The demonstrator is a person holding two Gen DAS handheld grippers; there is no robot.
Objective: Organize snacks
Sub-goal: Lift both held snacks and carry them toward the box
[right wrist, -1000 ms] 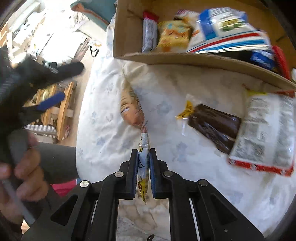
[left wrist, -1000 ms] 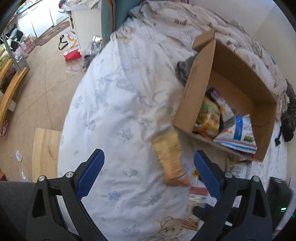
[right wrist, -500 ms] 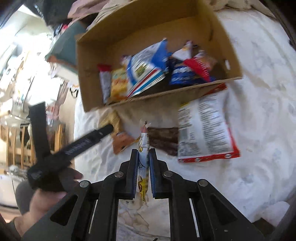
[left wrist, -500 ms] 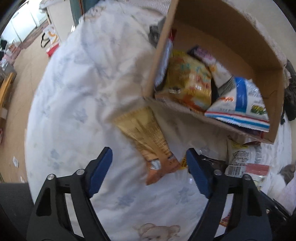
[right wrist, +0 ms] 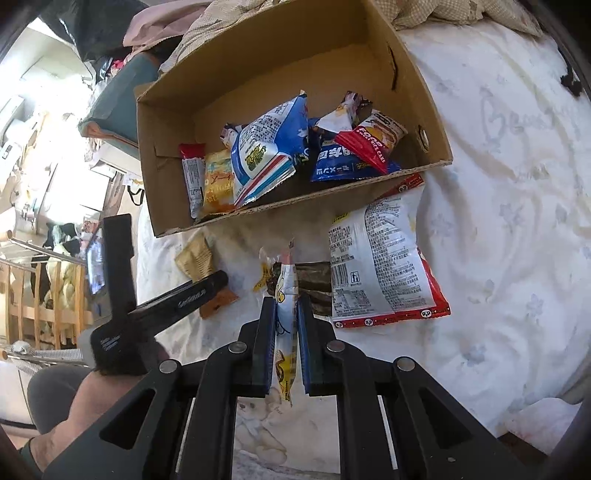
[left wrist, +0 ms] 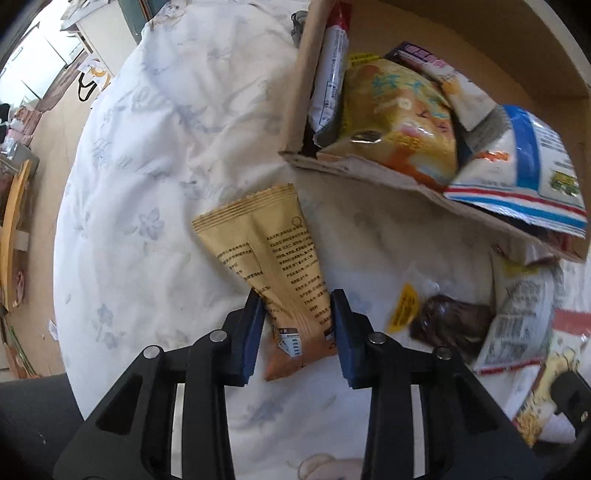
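left gripper (left wrist: 297, 325) closing around our tan snack packet (left wrist: 273, 266) lying flat on the bed (left wrist: 147, 184) beside the cardboard box (right wrist: 295, 66) | right gripper (right wrist: 287, 332) clenched on a thin yellow-print wrapper (right wrist: 285, 295) | risk: we pinch only the packet's narrow end, so it slips or snags bedding

You had a white quilt (left wrist: 155, 177) with pale blue flowers spread under everything, a striped blanket (right wrist: 221, 22) bunched behind it, a teal chair (right wrist: 110, 107) off its far corner, wooden rails (right wrist: 55, 295) down at the left, and a black-handled bag (left wrist: 88, 85) lying on the brown floor (left wrist: 48, 140).
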